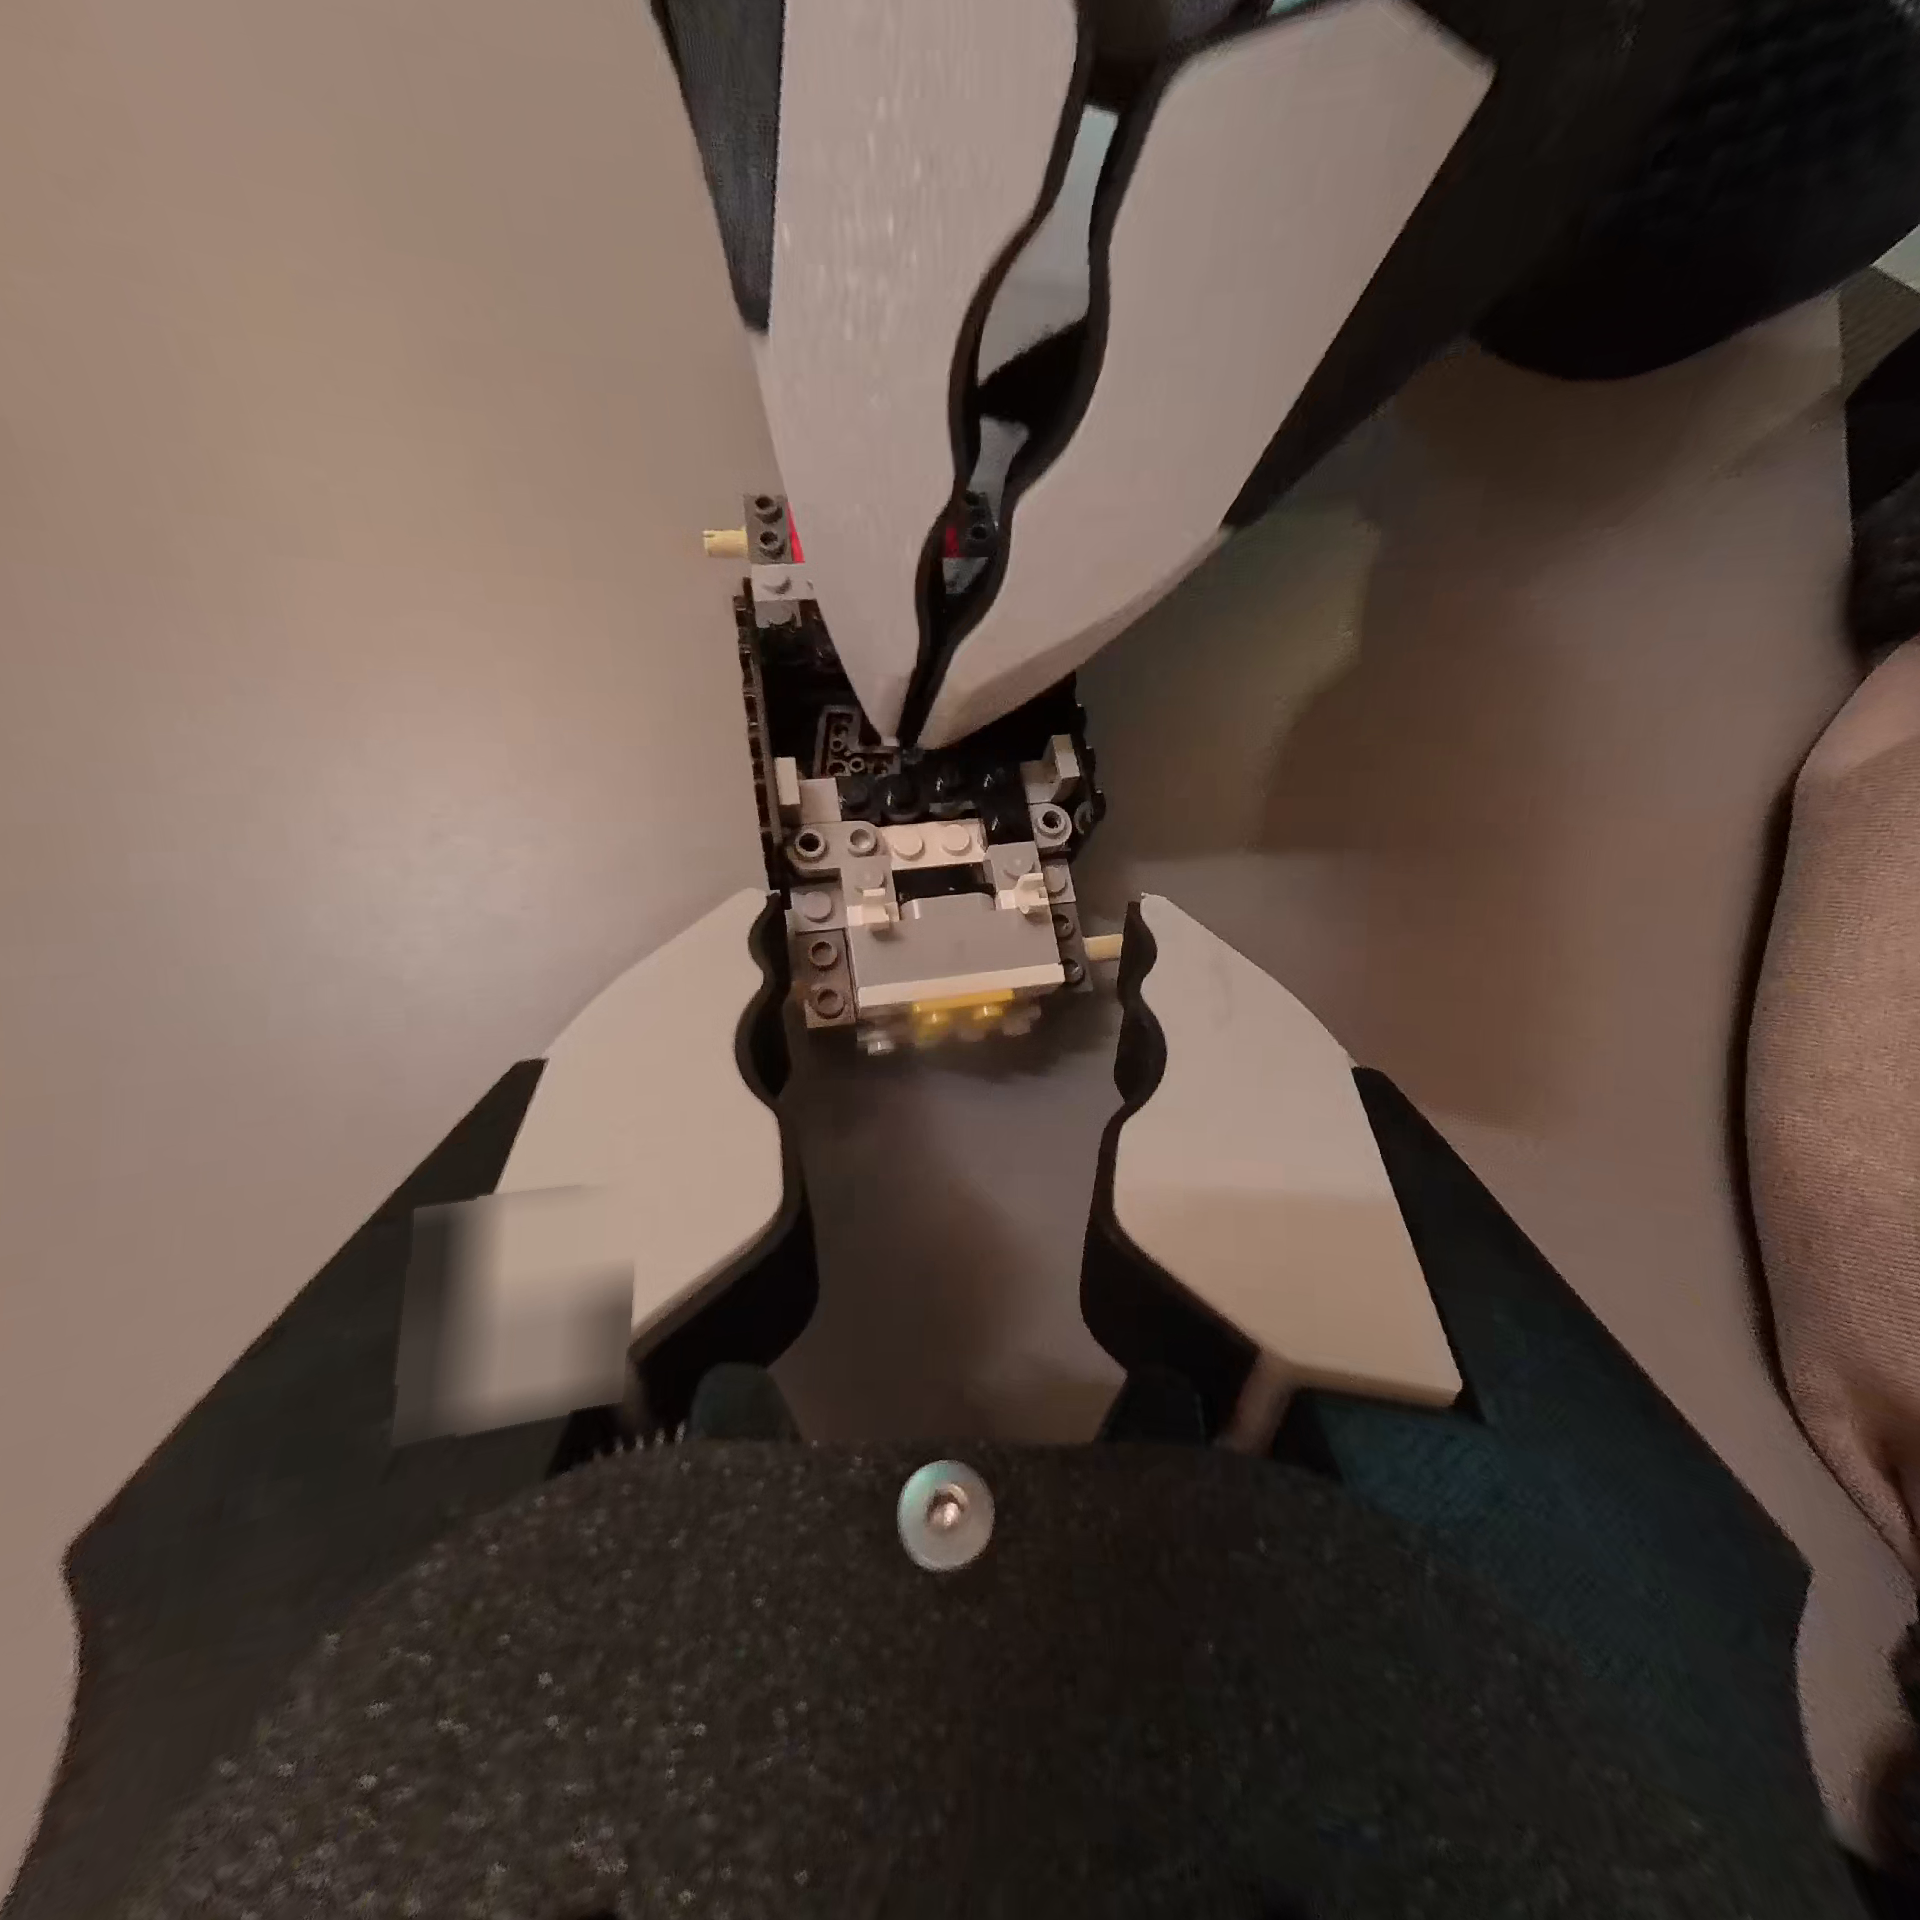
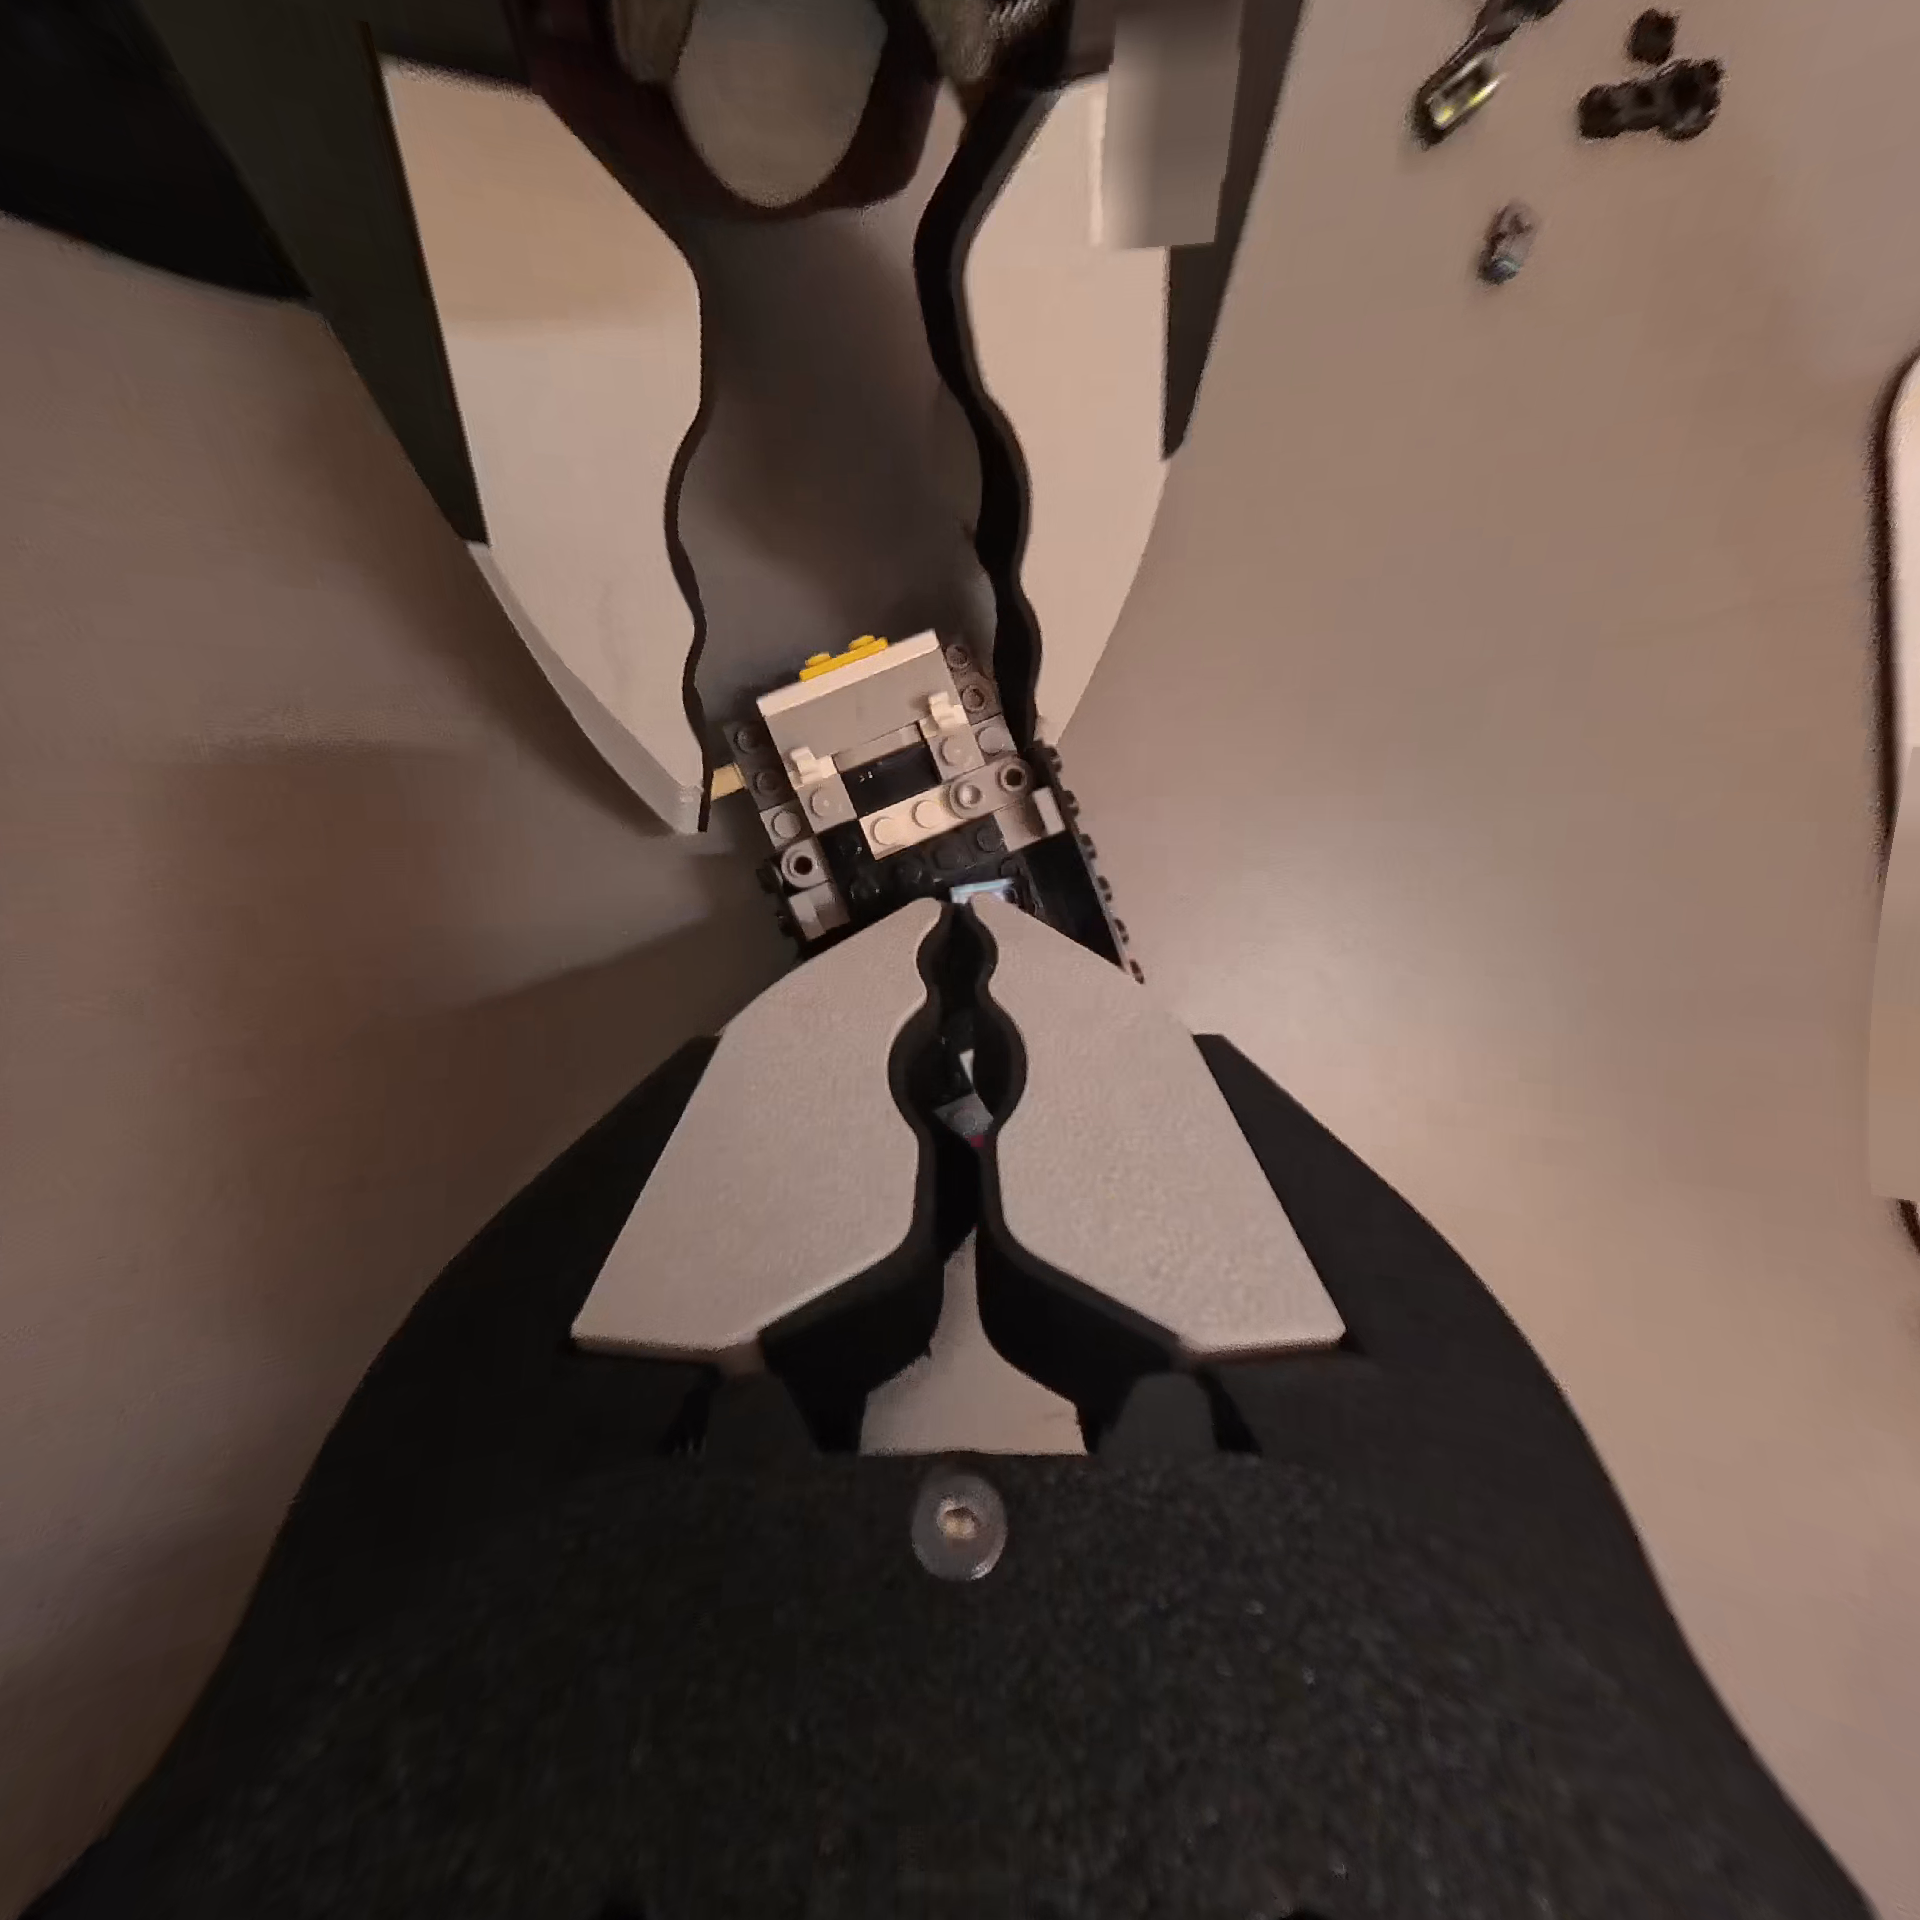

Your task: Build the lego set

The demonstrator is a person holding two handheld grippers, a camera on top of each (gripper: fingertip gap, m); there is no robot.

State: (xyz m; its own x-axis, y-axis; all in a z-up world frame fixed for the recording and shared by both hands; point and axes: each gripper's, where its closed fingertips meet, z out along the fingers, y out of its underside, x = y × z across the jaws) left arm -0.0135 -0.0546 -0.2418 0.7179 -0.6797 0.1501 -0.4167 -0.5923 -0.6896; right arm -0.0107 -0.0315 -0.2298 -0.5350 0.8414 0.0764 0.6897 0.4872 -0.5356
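A grey, black and white lego model (image 1: pixel 935 935) with a yellow end lies on the beige table (image 1: pixel 312 727). My left gripper (image 1: pixel 951 914) straddles its near end, the left finger against its side and the right finger against a tan pin. My right gripper (image 1: pixel 909 736) comes down from the far side, shut, with its tips on the model's black middle. In the right wrist view the right gripper (image 2: pixel 961 912) is shut just short of a small pale blue piece (image 2: pixel 985 894) on the model (image 2: pixel 883 758). I cannot tell whether it pinches that piece. The left gripper's fingers (image 2: pixel 665 748) flank the model's far end.
Several loose dark lego pieces (image 2: pixel 1652 94) lie at the far right of the table. A white object's edge (image 2: pixel 1901 727) shows at the right border. A person's hand or sleeve (image 1: pixel 1839 1091) is at the right of the left wrist view. Only a small space, under 4 cm, lies between the two pairs of fingers.
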